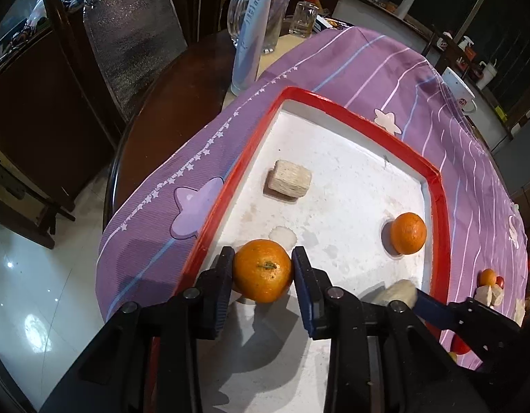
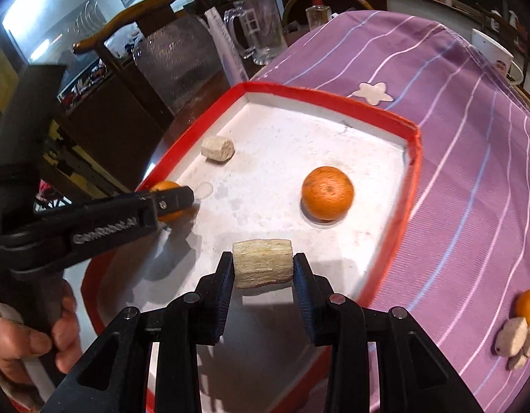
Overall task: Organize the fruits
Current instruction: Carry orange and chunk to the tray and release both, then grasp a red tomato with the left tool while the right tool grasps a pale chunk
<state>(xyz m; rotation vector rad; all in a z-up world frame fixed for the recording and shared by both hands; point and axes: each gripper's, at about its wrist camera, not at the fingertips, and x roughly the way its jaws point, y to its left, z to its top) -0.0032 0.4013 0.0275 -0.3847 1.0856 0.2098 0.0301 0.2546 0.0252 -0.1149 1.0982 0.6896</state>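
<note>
My left gripper [image 1: 263, 270] is shut on an orange [image 1: 262, 270] and holds it low over the near left part of the white tray with a red rim [image 1: 340, 105]. My right gripper [image 2: 263, 270] is shut on a pale sugarcane piece [image 2: 262, 266] over the tray's near middle. A second orange [image 1: 408, 233] lies in the tray at the right, and it also shows in the right wrist view [image 2: 327, 193]. Another sugarcane piece [image 1: 287, 184] lies in the tray at the back left; it also shows in the right wrist view [image 2: 217, 148].
The tray sits on a purple striped cloth [image 2: 471, 172]. More sugarcane pieces [image 2: 516, 337] and a small orange [image 2: 528, 304] lie on the cloth at the right. A glass mug [image 2: 261, 31], a bottle [image 1: 304, 17] and a white cup [image 1: 459, 89] stand behind. Wooden chairs stand at the left.
</note>
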